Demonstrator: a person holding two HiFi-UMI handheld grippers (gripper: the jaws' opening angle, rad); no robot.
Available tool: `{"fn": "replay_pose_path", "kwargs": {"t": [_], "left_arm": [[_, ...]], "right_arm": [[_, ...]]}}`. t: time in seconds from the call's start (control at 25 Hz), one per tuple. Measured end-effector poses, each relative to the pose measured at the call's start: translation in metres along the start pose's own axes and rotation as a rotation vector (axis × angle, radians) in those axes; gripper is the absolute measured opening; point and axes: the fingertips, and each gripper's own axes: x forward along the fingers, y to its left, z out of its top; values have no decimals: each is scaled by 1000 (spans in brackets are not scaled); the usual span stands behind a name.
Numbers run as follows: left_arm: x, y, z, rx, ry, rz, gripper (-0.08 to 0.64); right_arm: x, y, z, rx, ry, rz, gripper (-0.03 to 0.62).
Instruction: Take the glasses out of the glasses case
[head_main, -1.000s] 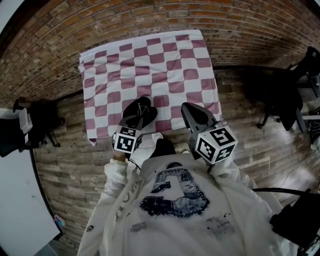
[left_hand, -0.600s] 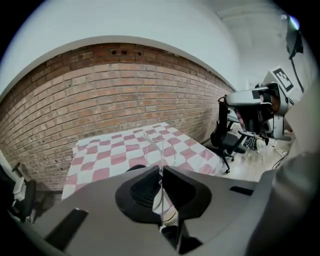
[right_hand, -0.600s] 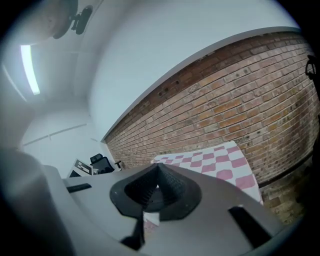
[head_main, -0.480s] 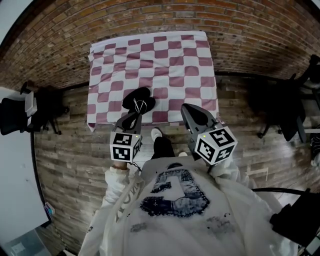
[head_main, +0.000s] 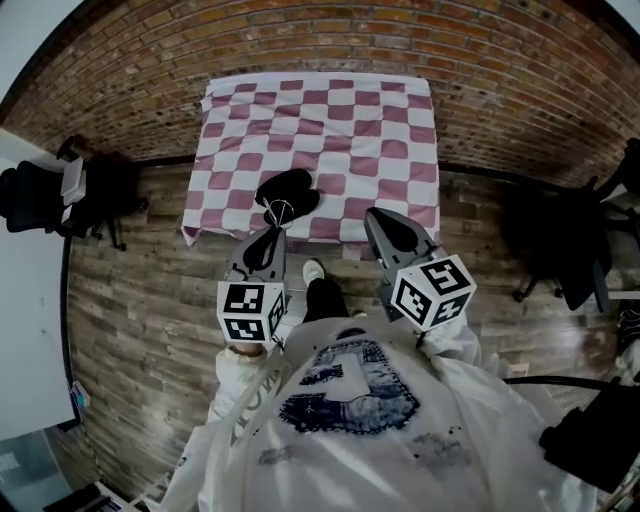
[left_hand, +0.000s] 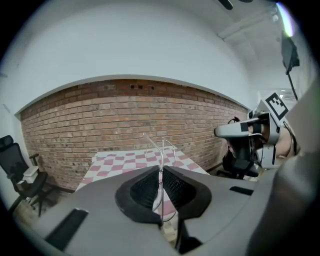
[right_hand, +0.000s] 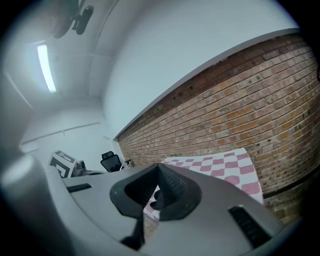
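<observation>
So the glasses (head_main: 282, 212) are a thin wire-frame pair, and they're already out of the case, hanging in the air just off its near edge. In the left gripper view one skinny bit of the frame runs straight up between the pads. The left gripper (head_main: 272, 235) is clenched on that wire, tips pointing toward the table. The glasses case (head_main: 290, 188) is a black clamshell lying open on the pink-and-white checkered cloth (head_main: 380, 130) near the front edge, and as far as I can tell it's empty. The right gripper (head_main: 376, 218) hangs off to the side, well apart from the case, jaws pressed together with nothing in them. Behind the table is a brick wall (head_main: 500, 60), and there's wood floor (head_main: 140, 290) all around. My read is that the take-out step is basically done. What's left is parking the glasses on a bare patch of cloth beside the case, going down gently since the grip is on such a thin wire and it could swing or slip, then letting go.
</observation>
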Motion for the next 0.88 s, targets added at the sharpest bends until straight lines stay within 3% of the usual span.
{"fn": "replay_pose_path", "kwargs": {"t": [0.48, 0.88], "left_arm": [[-72, -11, 31, -71, -163, 115, 35], [-92, -16, 32, -75, -188, 134, 35]], "right_arm": [[-16, 27, 9, -47, -28, 58, 12], [-27, 40, 12, -64, -42, 69, 12]]}}
